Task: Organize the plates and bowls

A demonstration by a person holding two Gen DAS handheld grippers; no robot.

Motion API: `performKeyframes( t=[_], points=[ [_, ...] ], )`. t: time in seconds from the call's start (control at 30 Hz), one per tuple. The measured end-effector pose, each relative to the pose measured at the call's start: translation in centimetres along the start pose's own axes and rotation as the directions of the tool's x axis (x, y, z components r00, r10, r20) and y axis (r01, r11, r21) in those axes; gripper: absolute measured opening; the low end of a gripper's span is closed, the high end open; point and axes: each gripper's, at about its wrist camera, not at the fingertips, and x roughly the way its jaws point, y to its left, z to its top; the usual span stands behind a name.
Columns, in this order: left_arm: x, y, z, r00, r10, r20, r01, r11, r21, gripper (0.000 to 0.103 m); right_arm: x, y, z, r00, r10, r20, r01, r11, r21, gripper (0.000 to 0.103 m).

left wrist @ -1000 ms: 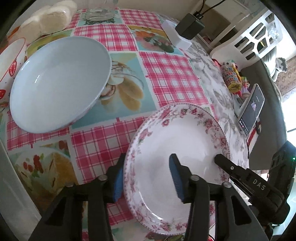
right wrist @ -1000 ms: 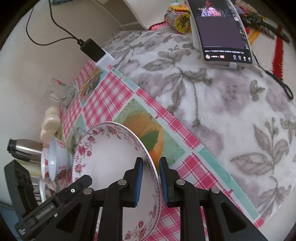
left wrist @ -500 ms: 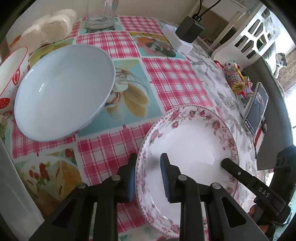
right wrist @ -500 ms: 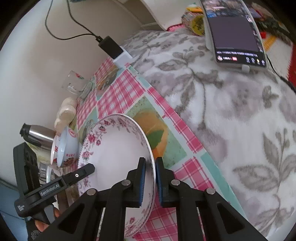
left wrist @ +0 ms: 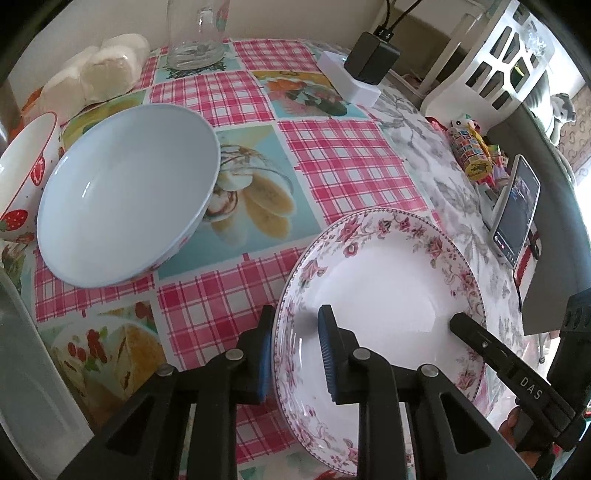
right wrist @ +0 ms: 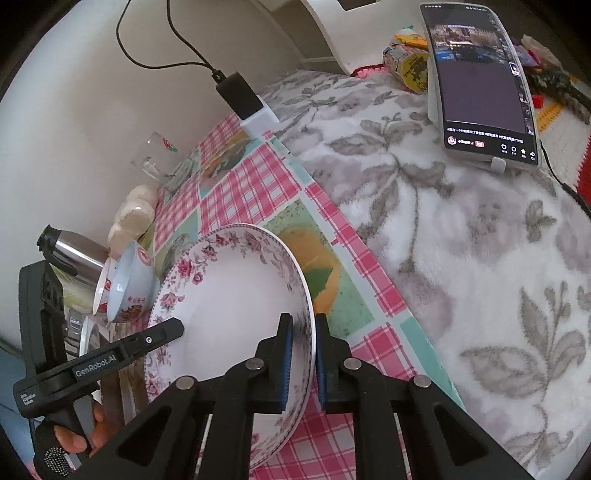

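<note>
A white plate with a pink flower rim (left wrist: 388, 288) is held above the checked tablecloth by both grippers. My left gripper (left wrist: 293, 352) is shut on its left rim, one pad under and one pad inside. My right gripper (right wrist: 302, 360) is shut on the opposite rim of the plate (right wrist: 229, 295). A large pale blue bowl (left wrist: 125, 192) stands tilted on the cloth to the left, leaning on a strawberry-print bowl (left wrist: 26, 173). These bowls also show in the right wrist view (right wrist: 127, 282).
A drinking glass (left wrist: 195, 33), wrapped buns (left wrist: 92, 77) and a white power strip with a black charger (left wrist: 360, 70) are at the back. A phone on a stand (right wrist: 476, 85) sits on the grey floral cloth. A steel flask (right wrist: 70, 251) stands at the left.
The left gripper closed from open onto the plate's left rim. The right gripper tightened on the other rim. The plate has lifted and tilted off the cloth.
</note>
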Motion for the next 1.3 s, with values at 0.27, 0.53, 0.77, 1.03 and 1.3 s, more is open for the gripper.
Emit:
performKeyframes(
  t=[0.27,0.53,0.77,1.03,1.3],
  points=[
    [-1.3,-0.4,0.2,1.0,-0.02,0.02,0.02,1.0,0.007,0.024,-1.0,-0.2,0.1,1.0,0.003,0.021,-0.003,1.0,0.003,0.012],
    [-3.2,-0.1,0.3,0.998,-0.028,0.055,0.028,1.0,0.001,0.024,-2.4,1.2,0.4,0.998,0.015,0.053,-0.013,1.0,-0.022,0.012],
    [-5.1,0.4,0.3,0.995,-0.056,0.085,0.058,0.998,-0.023,0.024,-3.6,2.7,0.8,0.997,0.02,0.07,-0.017,0.999,-0.042,0.012],
    [-8.5,2.2,0.0,0.984,-0.093,0.149,0.107,0.991,-0.085,0.024,-5.5,5.7,1.4,0.994,0.053,0.097,-0.045,0.995,-0.085,0.012],
    [-12.5,5.1,-0.5,0.964,-0.13,0.234,0.169,0.973,-0.155,0.024,-7.0,10.0,1.7,0.991,0.068,0.111,-0.052,0.989,-0.136,0.012]
  ],
)
